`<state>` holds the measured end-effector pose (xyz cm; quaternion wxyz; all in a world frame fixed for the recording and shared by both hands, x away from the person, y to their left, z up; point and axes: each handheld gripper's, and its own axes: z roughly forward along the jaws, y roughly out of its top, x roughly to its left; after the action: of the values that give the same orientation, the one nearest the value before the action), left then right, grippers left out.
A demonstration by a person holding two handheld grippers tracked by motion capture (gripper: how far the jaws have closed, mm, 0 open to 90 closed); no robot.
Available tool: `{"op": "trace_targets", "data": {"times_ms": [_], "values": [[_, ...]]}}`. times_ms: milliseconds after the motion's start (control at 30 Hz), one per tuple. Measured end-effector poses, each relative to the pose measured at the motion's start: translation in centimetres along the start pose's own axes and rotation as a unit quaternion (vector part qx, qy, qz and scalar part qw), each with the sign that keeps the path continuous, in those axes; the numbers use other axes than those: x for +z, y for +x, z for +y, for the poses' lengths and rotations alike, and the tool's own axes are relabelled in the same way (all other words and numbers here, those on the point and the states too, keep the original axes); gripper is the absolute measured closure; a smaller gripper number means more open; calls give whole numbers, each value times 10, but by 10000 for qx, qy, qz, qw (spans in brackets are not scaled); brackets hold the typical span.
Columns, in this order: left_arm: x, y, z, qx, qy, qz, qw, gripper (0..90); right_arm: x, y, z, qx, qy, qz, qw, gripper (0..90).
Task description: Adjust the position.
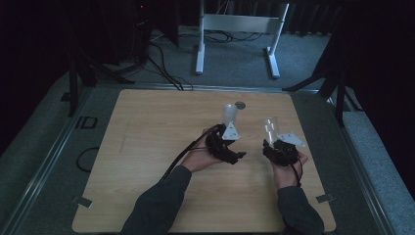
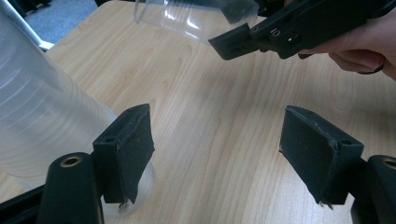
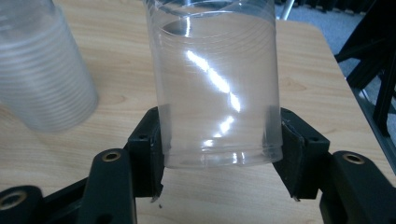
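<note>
My right gripper (image 3: 219,140) is shut on a clear plastic cup (image 3: 215,79), its pads pressing both sides near the cup's base. In the high view that cup (image 1: 270,128) leans over the wooden table (image 1: 147,147) ahead of my right gripper (image 1: 273,142). A ribbed, frosted stack of cups (image 2: 42,121) stands just outside the left jaw of my left gripper (image 2: 217,123), whose jaws are open over bare wood. The high view shows the stack (image 1: 230,113) just beyond my left gripper (image 1: 229,129). The left gripper view also catches the held cup (image 2: 187,18) and the right gripper (image 2: 280,32).
A small grey disc (image 1: 240,104) lies on the table just behind the stack. A white desk frame (image 1: 237,22) and black cables (image 1: 161,63) sit on the carpet beyond the far edge. Dark stands flank the table on both sides.
</note>
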<state>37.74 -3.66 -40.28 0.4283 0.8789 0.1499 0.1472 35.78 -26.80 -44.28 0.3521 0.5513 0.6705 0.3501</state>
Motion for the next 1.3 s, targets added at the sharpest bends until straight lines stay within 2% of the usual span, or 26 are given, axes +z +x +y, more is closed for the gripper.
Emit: {"op": "trace_targets", "data": {"times_ms": [467,600,633,933,1067,1300], "values": [[1,2,6,-160,-160,-6,9997,253,-12,1,0,31,-580,125,9982,418],[1,3,6,-294,-235,-53,9993,253,-14,2,-1,29,-679,174,9975,418],[1,4,6,-376,-294,-123,9988,253,-14,2,-1,29,-714,177,9973,418],[2,8,8,-604,-418,-160,9972,253,-21,3,-2,51,-1069,174,9941,418],[2,9,7,-648,-415,-137,9969,253,-22,3,-2,77,-1151,170,9932,418],[2,11,8,-733,-476,-102,9961,253,-21,6,-3,10,-1112,263,9934,418]]}}
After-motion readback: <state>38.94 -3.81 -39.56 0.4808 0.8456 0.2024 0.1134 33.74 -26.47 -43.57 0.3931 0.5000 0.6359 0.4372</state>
